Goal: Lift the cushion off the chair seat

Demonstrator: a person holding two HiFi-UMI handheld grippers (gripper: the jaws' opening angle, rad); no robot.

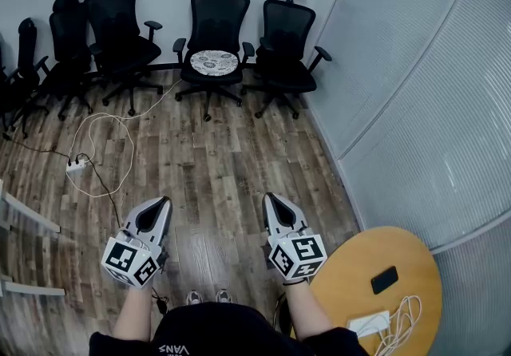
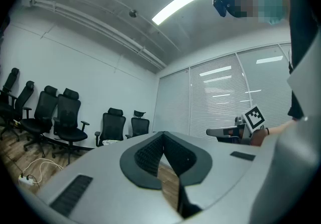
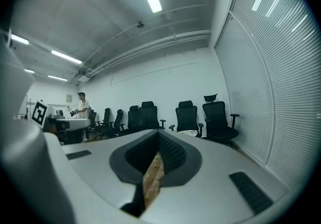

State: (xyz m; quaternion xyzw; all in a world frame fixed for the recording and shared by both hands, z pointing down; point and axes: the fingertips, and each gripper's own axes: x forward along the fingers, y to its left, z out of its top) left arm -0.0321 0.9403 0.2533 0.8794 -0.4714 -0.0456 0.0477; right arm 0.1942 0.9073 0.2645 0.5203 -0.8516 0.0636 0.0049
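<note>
A round patterned cushion lies on the seat of a black office chair against the far wall. It shows small in the right gripper view as a pale cushion and in the left gripper view as a pale patch on the chair seat. My left gripper and right gripper are held level over the wooden floor, far short of the chair. Both are shut with nothing between their jaws.
Several more black office chairs line the wall. A white power strip with looping cables lies on the floor at left. A round wooden table with a phone and charger stands at right. A glass partition with blinds runs along the right.
</note>
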